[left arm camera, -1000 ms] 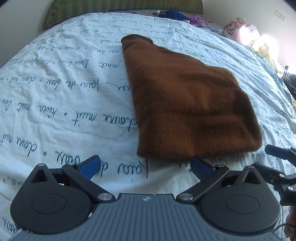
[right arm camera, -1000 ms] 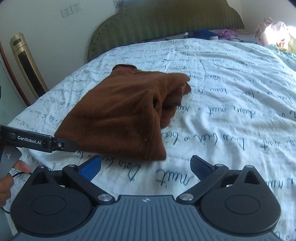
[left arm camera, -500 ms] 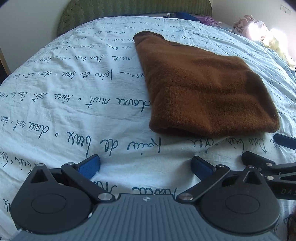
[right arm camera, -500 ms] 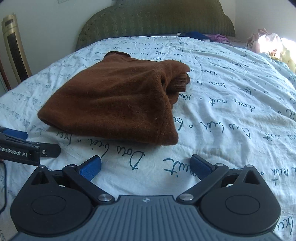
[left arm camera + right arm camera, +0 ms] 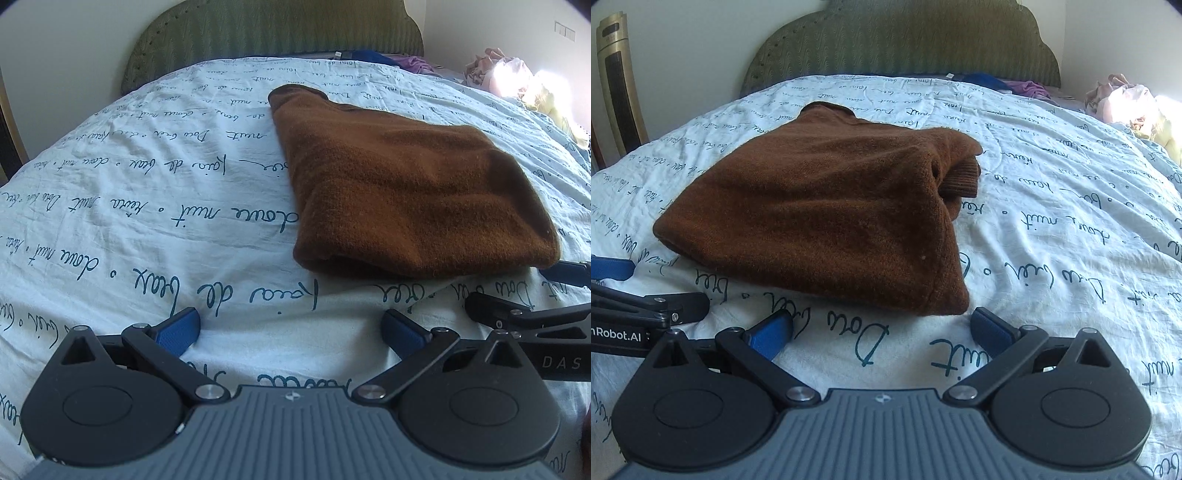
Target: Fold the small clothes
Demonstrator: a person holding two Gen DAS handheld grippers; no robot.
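Observation:
A folded brown knit garment (image 5: pixel 406 184) lies flat on the bed; it also shows in the right wrist view (image 5: pixel 827 214), with a ribbed cuff poking out at its right side (image 5: pixel 960 181). My left gripper (image 5: pixel 291 328) is open and empty, low over the sheet just short of the garment's near left corner. My right gripper (image 5: pixel 882 328) is open and empty, just short of the garment's near right corner. Each gripper shows at the edge of the other's view: the right one (image 5: pixel 546 295) and the left one (image 5: pixel 639 288).
The bed has a pale sheet with dark handwriting print (image 5: pixel 147 221) and a green headboard (image 5: pixel 901 40). Loose clothes lie near the headboard (image 5: pixel 1027 86) and a pale heap at the far right (image 5: pixel 1126 103). A gold tower heater (image 5: pixel 618 81) stands at the left wall.
Both grippers have drawn back from the garment's near edge and levelled out, staying open. The garment lies still, folded as before.

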